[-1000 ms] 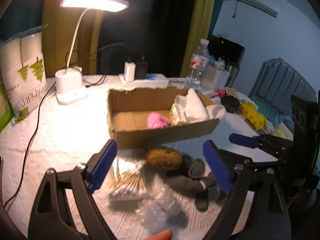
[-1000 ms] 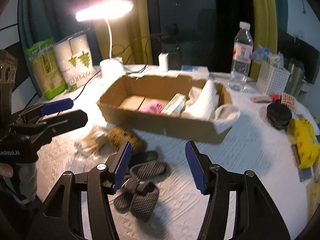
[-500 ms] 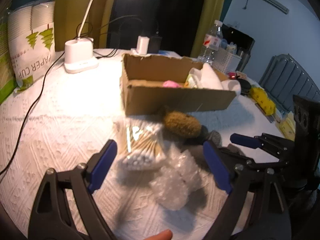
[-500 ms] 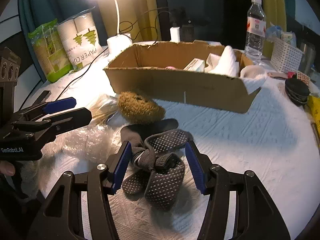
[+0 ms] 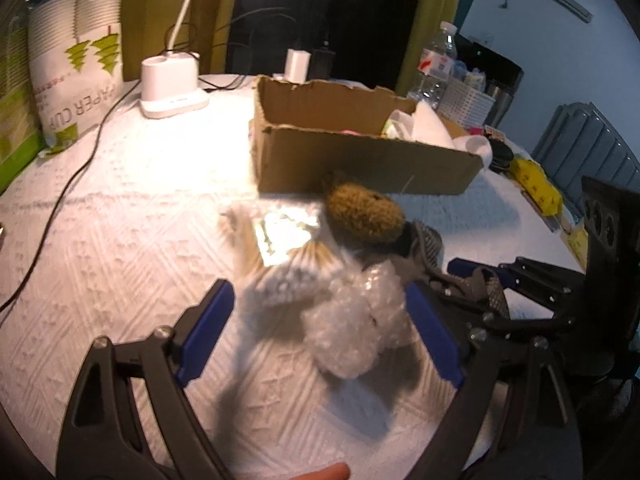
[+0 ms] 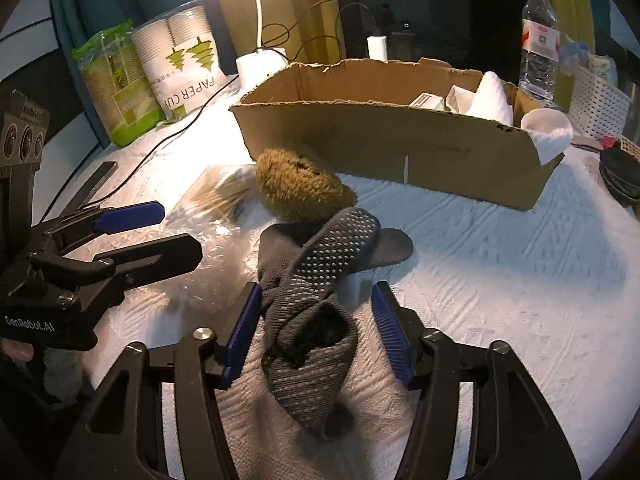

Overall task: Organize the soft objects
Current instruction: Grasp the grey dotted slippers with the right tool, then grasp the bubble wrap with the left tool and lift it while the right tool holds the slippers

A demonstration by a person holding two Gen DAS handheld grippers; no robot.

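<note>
Two grippers low over a white textured desk [image 6: 500,264], poised mid-sort under lamp glare. At left, left gripper [image 5: 320,328] with fingers spread wide either side of a crumpled wad of bubble wrap [image 5: 352,328], not yet touching; just behind, a glinting packet of cotton swabs [image 5: 280,240]. Centre, a brown furry toy [image 6: 300,192] against the front wall of the cardboard box [image 6: 400,148], white cloth [image 6: 492,96] already inside and draped over its far corner. At right, right gripper [image 6: 316,328] with fingers parted around a knotted pair of grey grip socks [image 6: 316,300], the knot between the blue pads, seemingly untouched. Step in hand, by appearances: reaching for pickup. Next move likely calling for closing on the sock knot and lifting clear over the box rim. Around: sleeves of paper cups [image 6: 180,60], lamp base [image 5: 172,84], water bottle [image 6: 538,36], dark curtains behind.
</note>
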